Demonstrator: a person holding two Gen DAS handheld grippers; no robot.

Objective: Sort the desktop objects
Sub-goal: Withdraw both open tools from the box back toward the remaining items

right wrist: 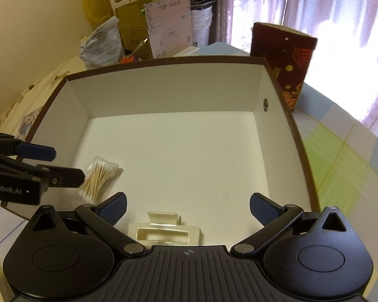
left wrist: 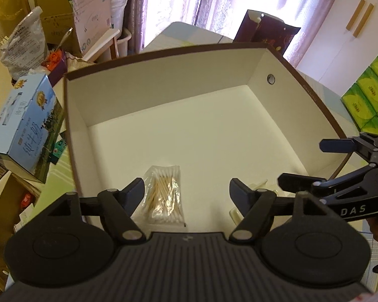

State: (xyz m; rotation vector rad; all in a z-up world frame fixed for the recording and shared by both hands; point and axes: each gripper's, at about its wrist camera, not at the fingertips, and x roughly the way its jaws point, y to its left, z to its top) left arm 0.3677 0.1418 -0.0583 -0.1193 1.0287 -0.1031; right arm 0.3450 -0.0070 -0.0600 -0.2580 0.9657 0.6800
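Note:
A large brown-rimmed box [left wrist: 254,75] [right wrist: 163,88] with a white inside fills both views. A clear bag of cotton swabs [left wrist: 165,195] [right wrist: 99,176] lies on its floor near the front left. A cream plastic clip [right wrist: 163,231] [left wrist: 235,215] lies on the floor at the front middle. My left gripper [left wrist: 186,191] [right wrist: 65,163] hangs open above the box, its fingers on either side of the swab bag. My right gripper [right wrist: 187,207] [left wrist: 300,163] is open over the clip, with nothing between its fingers.
A blue milk carton box [left wrist: 25,125] and stacked cardboard boxes [left wrist: 70,12] stand left of the box. A dark red gift bag [right wrist: 287,60] [left wrist: 267,30] stands behind it on the right. Green tissue packs [left wrist: 370,93] are at the far right. A green-checked cloth [right wrist: 340,166] covers the table.

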